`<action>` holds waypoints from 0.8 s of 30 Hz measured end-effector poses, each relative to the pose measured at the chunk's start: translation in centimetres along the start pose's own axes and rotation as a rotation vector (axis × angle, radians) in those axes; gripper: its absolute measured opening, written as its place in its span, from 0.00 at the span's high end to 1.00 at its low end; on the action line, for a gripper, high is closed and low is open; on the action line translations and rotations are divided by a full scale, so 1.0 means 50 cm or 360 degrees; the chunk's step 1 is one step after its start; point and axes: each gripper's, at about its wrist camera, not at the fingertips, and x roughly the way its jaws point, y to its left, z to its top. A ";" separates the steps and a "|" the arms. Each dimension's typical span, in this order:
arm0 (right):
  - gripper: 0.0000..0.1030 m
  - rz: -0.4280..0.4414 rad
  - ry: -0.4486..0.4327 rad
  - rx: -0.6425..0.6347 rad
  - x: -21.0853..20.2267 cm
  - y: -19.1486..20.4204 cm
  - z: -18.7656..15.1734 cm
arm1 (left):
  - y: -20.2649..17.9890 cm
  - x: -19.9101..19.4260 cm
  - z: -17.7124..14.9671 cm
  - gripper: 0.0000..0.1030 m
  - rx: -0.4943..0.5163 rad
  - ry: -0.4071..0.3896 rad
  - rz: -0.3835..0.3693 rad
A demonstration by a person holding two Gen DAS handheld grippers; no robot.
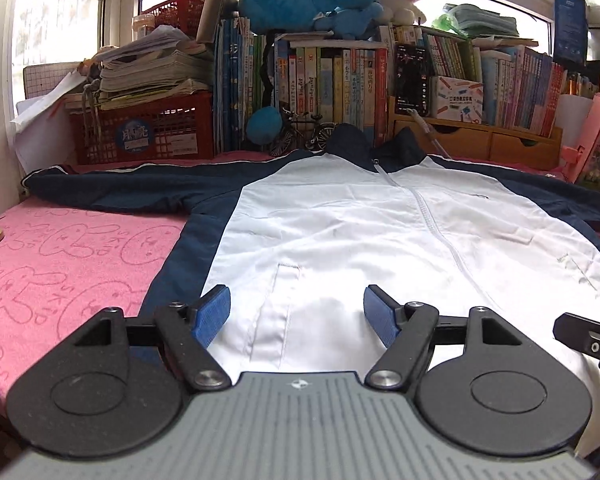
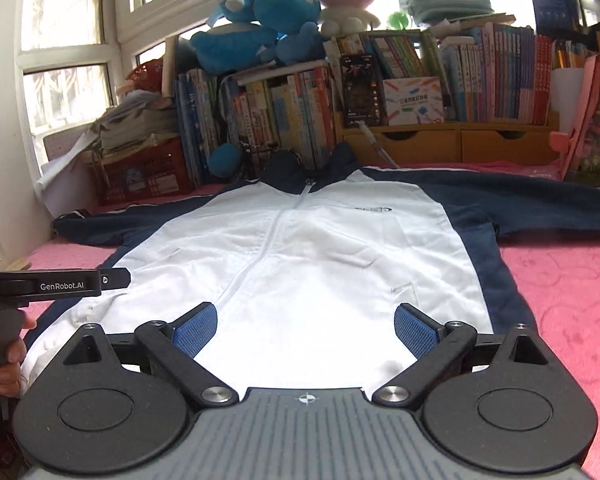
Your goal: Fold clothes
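A white zip-up jacket (image 1: 320, 220) with navy sleeves and collar lies spread flat, front up, on a pink blanket (image 1: 60, 260). Its sleeves stretch out to both sides. My left gripper (image 1: 298, 314) hovers over the hem on the jacket's left half, open, with only flat fabric below its blue pads (image 1: 214, 312). In the right wrist view the same jacket (image 2: 320, 248) fills the middle. My right gripper (image 2: 306, 330) stands wide open over the hem's right half, gripping nothing. The left gripper (image 2: 60, 285), held by a hand (image 2: 8, 354), shows at that view's left edge.
Behind the collar stand rows of books (image 1: 332, 92), a red crate (image 1: 140, 132) with stacked papers, wooden drawers (image 2: 452, 142) and plush toys (image 2: 260, 28) on top. A pink bag (image 2: 592, 128) leans at the far right. Bare pink blanket (image 2: 560, 280) lies on both sides of the jacket.
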 end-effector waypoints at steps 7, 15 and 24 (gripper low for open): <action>0.05 -0.0244 -0.0273 -0.0369 -0.037 0.067 -0.100 | 0.001 -0.022 -0.060 0.17 0.0174 -0.0109 0.0189; 0.01 -0.0531 -0.0343 -0.0361 -0.063 -0.039 -0.116 | 0.091 -0.018 -0.066 0.09 0.0144 -0.0110 0.0379; 0.03 -0.0492 0.0020 -0.0276 -0.118 -0.046 0.004 | 0.084 -0.057 0.049 0.13 -0.0066 0.0370 -0.0095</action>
